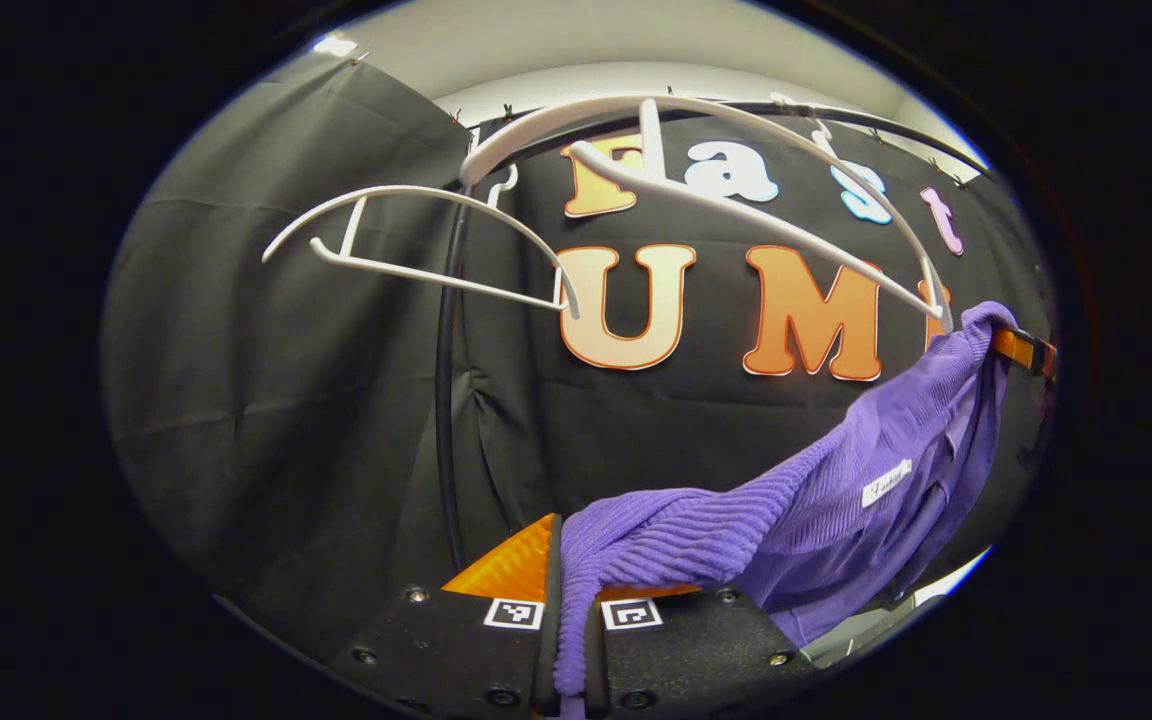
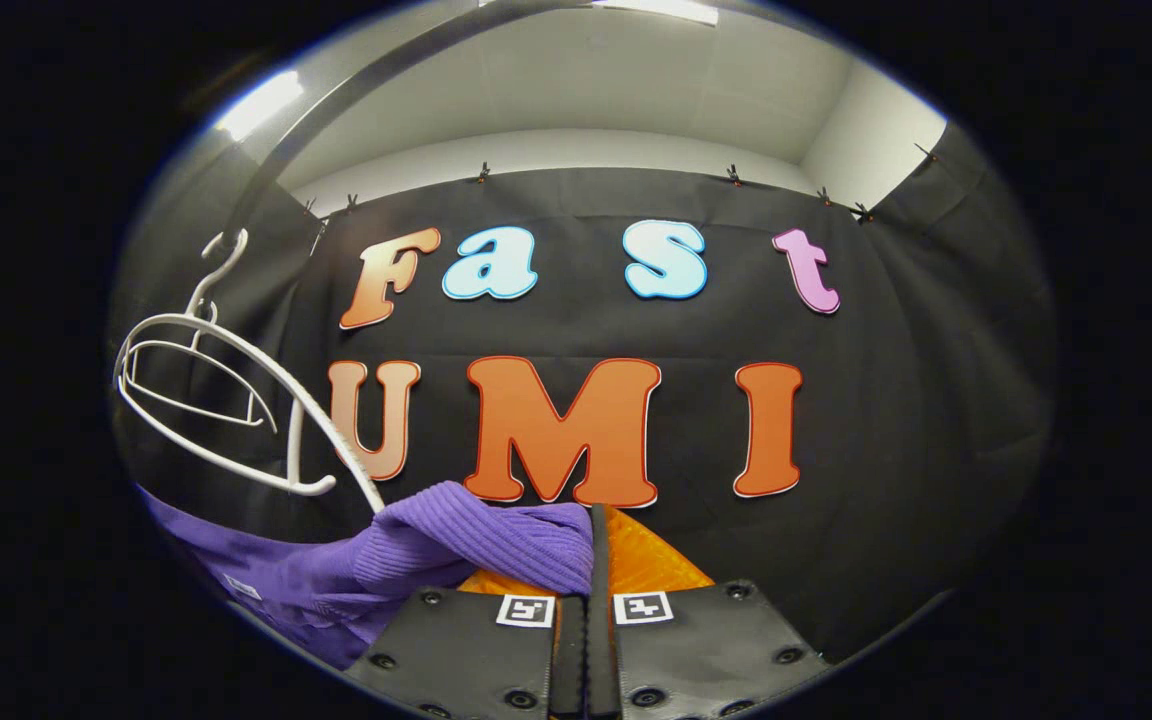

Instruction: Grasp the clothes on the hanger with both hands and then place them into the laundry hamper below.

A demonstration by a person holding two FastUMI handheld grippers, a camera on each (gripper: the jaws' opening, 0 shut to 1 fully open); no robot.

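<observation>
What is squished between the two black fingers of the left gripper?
In the left gripper view, a fold of the purple ribbed knit garment sits pinched between the left gripper fingers, and the rest stretches away toward the other gripper.

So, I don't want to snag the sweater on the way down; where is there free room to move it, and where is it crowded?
Crowded above: two white hangers hang on the rail, one arm's tip touching the purple sweater. Free room lies below the hangers, in front of the black cloth, where nothing hangs. The hamper isn't in view.

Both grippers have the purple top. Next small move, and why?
Probably lower both together. The purple top is pinched in the left gripper and right gripper, and hangs below the white hangers, apparently free. The hamper should be beneath.
</observation>
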